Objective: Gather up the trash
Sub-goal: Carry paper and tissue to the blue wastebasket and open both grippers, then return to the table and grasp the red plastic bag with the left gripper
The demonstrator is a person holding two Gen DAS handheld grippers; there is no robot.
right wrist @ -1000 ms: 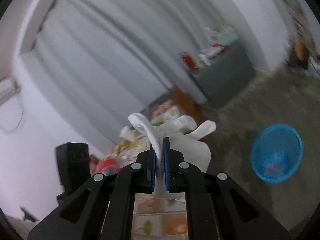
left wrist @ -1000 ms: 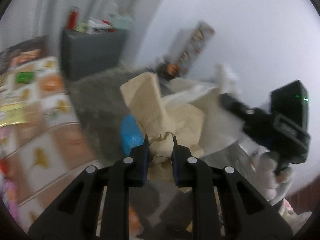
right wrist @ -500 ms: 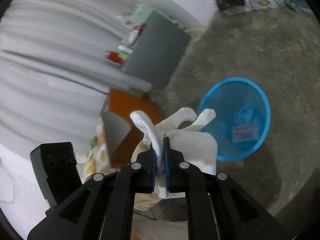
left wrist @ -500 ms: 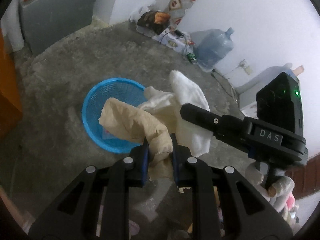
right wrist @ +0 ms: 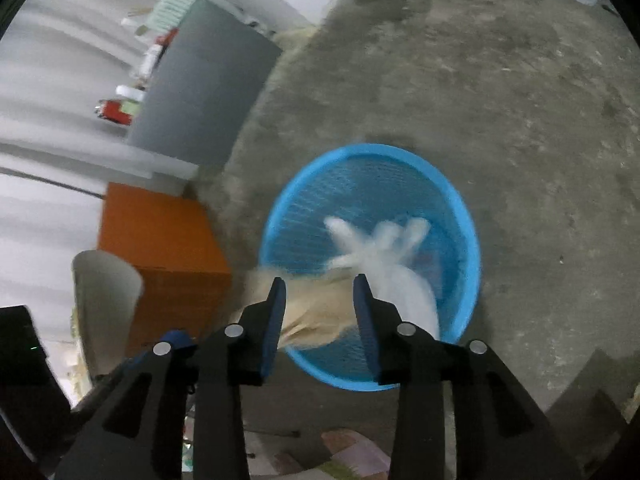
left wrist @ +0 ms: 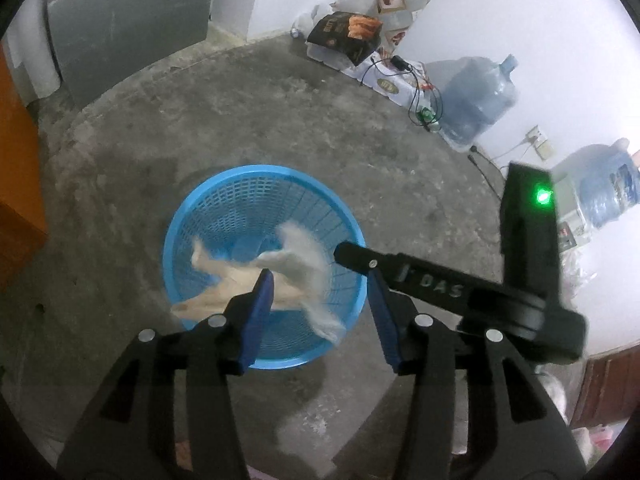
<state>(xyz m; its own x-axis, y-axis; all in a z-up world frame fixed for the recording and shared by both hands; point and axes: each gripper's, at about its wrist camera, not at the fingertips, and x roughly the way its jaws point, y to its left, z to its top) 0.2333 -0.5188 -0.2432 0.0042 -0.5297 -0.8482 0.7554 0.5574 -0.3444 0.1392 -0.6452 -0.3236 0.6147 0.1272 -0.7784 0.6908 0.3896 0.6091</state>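
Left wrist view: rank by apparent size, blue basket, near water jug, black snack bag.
1. blue basket, clearly largest in frame.
2. water jug by the wall.
3. black snack bag.
The jug and the bag lie farther from the camera than the basket, so true sizes stay unsure; the jug looks only somewhat bigger than the bag.

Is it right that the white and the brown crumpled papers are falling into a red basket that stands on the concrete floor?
Not quite: the basket is blue, not red. The rest holds: it stands on the concrete floor, and the blurred white paper and brown paper are dropping into it. Both the left wrist view and the right wrist view show the blue rim clearly.
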